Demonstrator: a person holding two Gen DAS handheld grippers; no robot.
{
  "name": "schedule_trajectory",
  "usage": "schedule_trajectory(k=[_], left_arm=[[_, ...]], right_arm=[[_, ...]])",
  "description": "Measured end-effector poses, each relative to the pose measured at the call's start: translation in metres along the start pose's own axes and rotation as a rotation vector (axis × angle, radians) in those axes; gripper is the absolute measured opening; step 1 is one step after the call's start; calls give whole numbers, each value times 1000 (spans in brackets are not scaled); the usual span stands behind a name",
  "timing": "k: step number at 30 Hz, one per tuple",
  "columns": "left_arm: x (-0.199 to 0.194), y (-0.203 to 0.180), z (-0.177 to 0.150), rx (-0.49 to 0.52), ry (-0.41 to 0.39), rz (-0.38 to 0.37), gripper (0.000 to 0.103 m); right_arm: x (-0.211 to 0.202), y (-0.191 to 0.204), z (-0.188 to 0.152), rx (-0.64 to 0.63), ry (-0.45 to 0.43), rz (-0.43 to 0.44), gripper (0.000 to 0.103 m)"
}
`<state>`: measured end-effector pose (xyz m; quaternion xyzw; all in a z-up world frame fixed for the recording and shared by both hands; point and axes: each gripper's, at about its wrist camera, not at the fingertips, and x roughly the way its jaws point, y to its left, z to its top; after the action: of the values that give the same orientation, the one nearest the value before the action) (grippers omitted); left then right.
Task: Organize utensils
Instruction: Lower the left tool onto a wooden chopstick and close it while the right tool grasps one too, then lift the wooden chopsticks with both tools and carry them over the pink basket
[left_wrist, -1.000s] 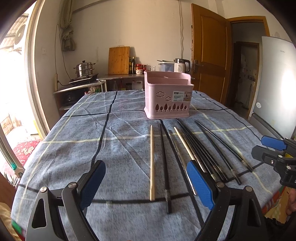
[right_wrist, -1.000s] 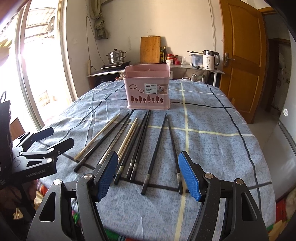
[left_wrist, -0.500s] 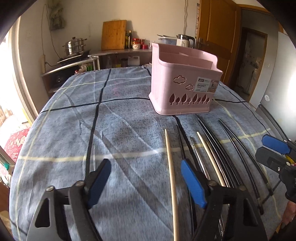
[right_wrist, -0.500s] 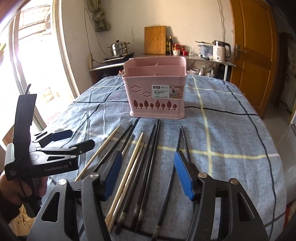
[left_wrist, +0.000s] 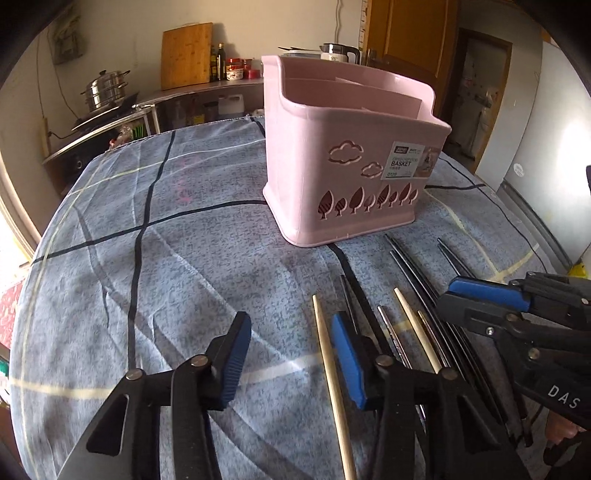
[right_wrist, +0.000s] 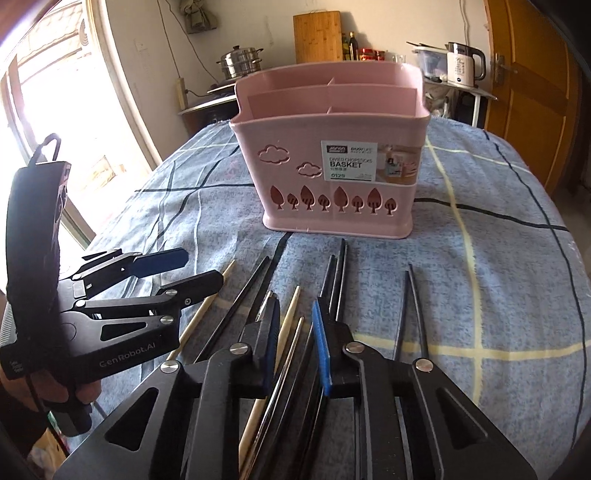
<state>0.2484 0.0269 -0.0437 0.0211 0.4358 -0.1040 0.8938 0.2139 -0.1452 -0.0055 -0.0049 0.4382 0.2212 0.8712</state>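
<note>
The left gripper is closing over the blue checked tablecloth; one pale wooden chopstick lies between its jaws, close to the right pad, not yet pinched. The right gripper is narrowing too, its jaws straddling another pale chopstick and a metal-tipped one in the row of dark chopsticks (contact cannot be told). Ahead of both claws stands the pink divided basket, upright, just beyond the chopstick tips.
</note>
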Motion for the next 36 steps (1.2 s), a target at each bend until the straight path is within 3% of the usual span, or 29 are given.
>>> schedule_trajectory(k=[17,21,29,36], left_arm=[[14,2,4,11,41,-25,16],[16,3,8,2,64,-27,15],[18,2,17,-2,94,-25,5],[-10,3,26,-8,46,-33,5]], right_arm=[[42,-5,16,12,106,-7,15],[47,0,20,4,123,-10,7],[43,2,23,21,111,2,6],[12,-3,30,30,58,27,6]])
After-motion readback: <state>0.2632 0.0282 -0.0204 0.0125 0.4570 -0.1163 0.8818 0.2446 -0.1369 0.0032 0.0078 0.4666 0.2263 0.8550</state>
